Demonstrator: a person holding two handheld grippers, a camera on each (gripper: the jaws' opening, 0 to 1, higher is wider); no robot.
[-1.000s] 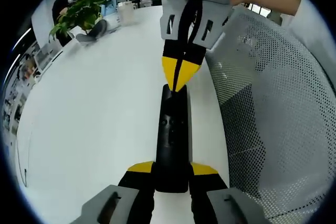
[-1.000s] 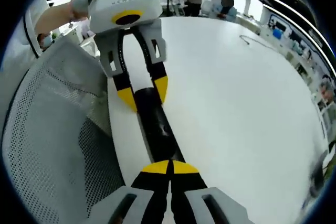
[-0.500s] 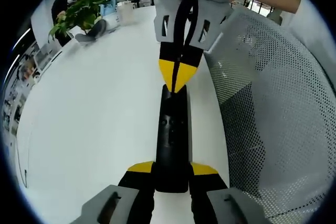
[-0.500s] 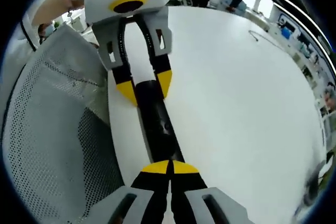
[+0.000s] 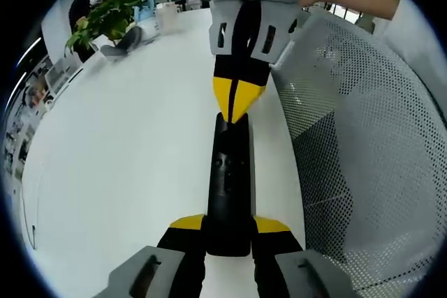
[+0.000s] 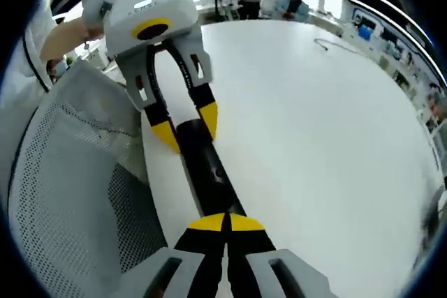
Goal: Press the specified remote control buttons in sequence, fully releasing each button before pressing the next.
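Left gripper [image 5: 228, 225] clamps remote [image 5: 228, 179]; right gripper [image 6: 225, 218] seemingly touches it.

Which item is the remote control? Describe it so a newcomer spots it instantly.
Start at the big white table, then move to its edge beside the grey mesh chair back. There the left gripper clamps one end of the remote control: a long, slim black bar, the sole dark thing on that pale surface.
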